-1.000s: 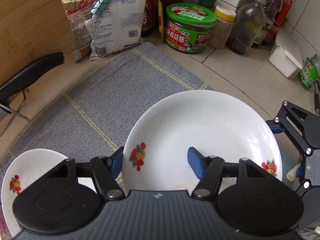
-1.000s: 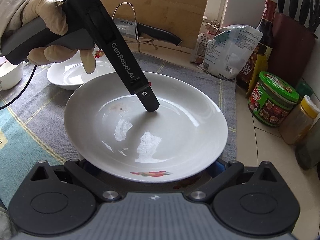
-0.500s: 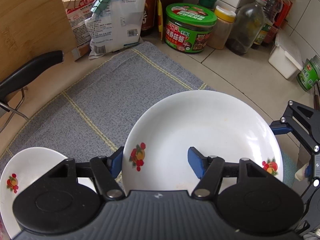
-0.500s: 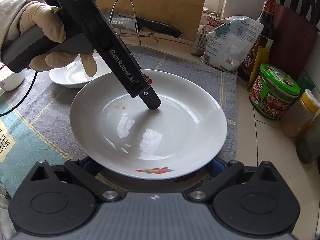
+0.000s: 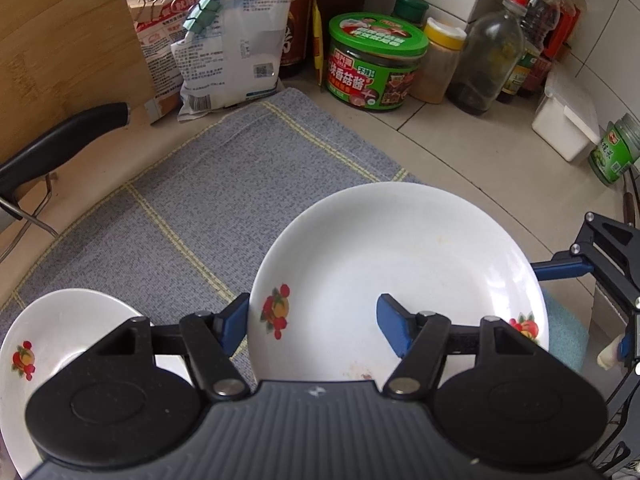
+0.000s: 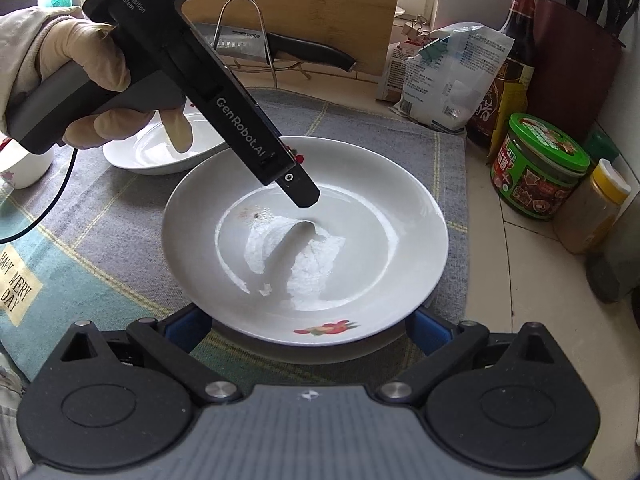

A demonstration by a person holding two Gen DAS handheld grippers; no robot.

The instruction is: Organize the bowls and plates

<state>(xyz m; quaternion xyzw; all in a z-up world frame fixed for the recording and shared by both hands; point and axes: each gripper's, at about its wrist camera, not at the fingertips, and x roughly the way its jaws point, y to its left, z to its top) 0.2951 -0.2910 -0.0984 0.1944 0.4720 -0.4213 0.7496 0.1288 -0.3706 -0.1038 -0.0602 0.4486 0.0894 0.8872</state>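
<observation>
A white plate (image 5: 400, 272) (image 6: 320, 240) with fruit prints seems to lie on the grey checked cloth (image 5: 224, 200). My left gripper (image 5: 312, 320) straddles its rim, one blue finger (image 5: 234, 320) outside and the other inside. Its jaws are opening. In the right wrist view the inner fingertip (image 6: 304, 196) hangs just clear of the plate's surface, above its own shadow. My right gripper (image 6: 306, 328) is open, its blue fingers (image 6: 188, 328) spread to either side of the near rim. A second white plate (image 5: 60, 340) (image 6: 160, 152) lies beside it on the cloth.
A small white bowl (image 6: 24, 164) sits at the cloth's left edge. Along the wall stand a wooden board (image 5: 60, 40), a knife on a wire rack (image 6: 304, 50), clipped bags (image 5: 228, 36), a green-lidded jar (image 5: 372, 68) and bottles (image 5: 488, 64). A white box (image 5: 568, 128) is at the right.
In the right wrist view the plate has dropped lower and farther off. The left gripper's inner fingertip, earlier touching the plate, now stands clear of it. The right gripper drew back slightly.
</observation>
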